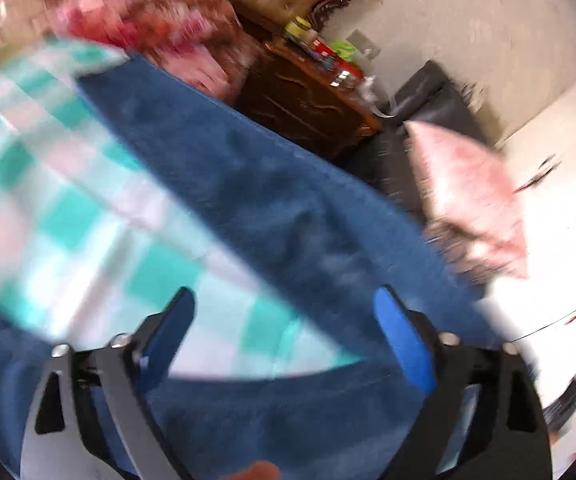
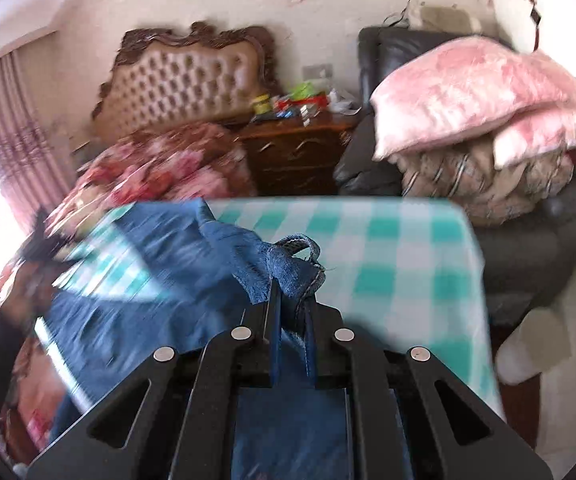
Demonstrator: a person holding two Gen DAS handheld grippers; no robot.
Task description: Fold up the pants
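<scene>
Folding pants: one edge pinched, the other tongs empty.
Left wrist view: left tongs [image 1: 284, 334] stand wide above blue denim pants [image 1: 248, 184] spread on the green-checked tabletop [image 1: 48, 208], gripping nothing. Right wrist view: right tongs [image 2: 289, 304] clamp a bunched denim hem [image 2: 288, 264]; that thin bite may slip, dropping the fold.

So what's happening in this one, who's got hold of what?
A person with a gripper in each hand is folding blue jeans on a table with a green-and-white checked cloth. The right gripper has its jaws shut on a bunched edge of the denim. The left gripper hangs over the jeans with jaws wide apart, gripping nothing. Both views are motion-blurred.
</scene>
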